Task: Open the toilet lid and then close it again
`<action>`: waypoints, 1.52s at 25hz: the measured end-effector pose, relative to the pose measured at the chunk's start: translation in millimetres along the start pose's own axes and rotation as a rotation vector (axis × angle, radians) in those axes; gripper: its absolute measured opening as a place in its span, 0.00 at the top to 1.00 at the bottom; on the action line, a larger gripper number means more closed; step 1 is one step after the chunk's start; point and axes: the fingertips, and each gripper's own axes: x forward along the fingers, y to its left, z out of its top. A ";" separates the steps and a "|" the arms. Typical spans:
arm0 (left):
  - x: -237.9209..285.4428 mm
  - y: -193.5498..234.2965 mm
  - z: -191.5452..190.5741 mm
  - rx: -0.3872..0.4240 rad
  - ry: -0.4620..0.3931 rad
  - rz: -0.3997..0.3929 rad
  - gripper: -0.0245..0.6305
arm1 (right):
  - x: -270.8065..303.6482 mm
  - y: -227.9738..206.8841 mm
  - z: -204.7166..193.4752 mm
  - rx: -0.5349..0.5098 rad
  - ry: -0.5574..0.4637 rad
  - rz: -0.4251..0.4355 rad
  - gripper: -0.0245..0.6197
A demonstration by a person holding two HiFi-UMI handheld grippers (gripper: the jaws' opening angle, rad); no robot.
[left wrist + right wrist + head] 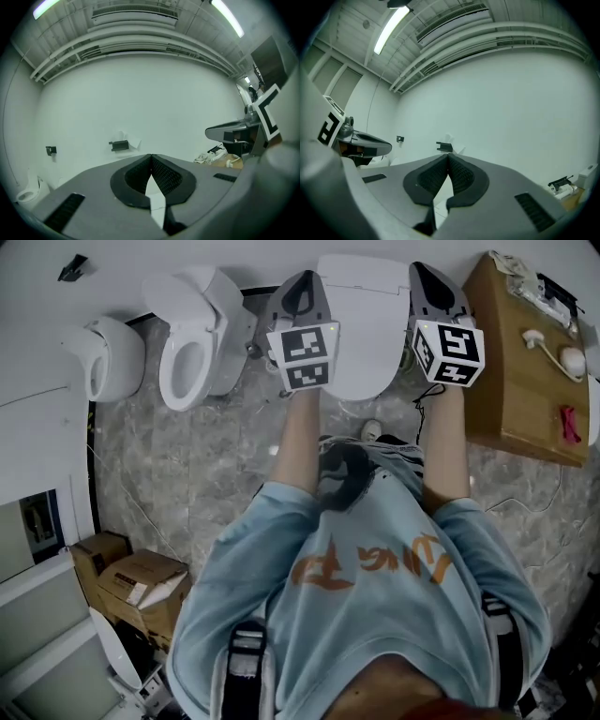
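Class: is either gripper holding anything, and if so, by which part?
Nothing is held. The left gripper and the right gripper are both shut with nothing between their jaws.

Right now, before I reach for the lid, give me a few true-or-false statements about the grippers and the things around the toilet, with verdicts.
1. The left gripper and the right gripper are both shut and hold nothing. True.
2. The toilet lid in front of the person is up. False: it lies down, closed.
3. A wooden table stands to the right of that toilet. True.
4. The right gripper is clamped on the edge of the lid. False: nothing is between its jaws, and it points at the bare wall.
5. The cardboard boxes sit on the wooden table. False: they are on the floor, at the lower left of the head view.
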 end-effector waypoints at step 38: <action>43.3 -7.9 -283.5 -0.249 0.493 -0.067 0.92 | 57.2 38.1 -262.1 0.075 0.509 0.173 0.94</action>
